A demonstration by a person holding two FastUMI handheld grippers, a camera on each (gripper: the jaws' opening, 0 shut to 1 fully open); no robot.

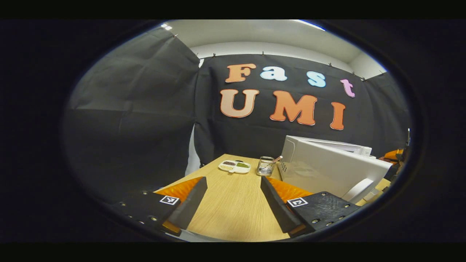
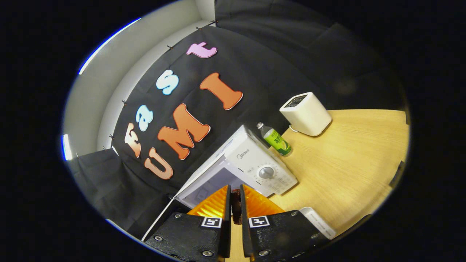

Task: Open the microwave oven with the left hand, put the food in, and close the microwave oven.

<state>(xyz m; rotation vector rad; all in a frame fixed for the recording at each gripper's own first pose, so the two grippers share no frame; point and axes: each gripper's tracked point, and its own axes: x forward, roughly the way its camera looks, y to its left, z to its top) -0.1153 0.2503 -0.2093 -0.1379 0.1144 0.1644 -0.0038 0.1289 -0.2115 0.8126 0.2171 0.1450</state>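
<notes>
White microwave (image 2: 251,165) stands on the wooden desk (image 2: 349,156), door swung open. Right gripper (image 2: 235,207) has its jaws clenched on a dark piece of food (image 2: 236,208) near the opening. Left gripper (image 1: 233,198) hangs released over the desk, the door (image 1: 327,171) at its right.

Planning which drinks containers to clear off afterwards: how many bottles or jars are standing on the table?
2. A glass jar stands between the divided snack tray and the microwave; a green bottle stands between the microwave and the white box. More may be hidden behind the microwave.
</notes>
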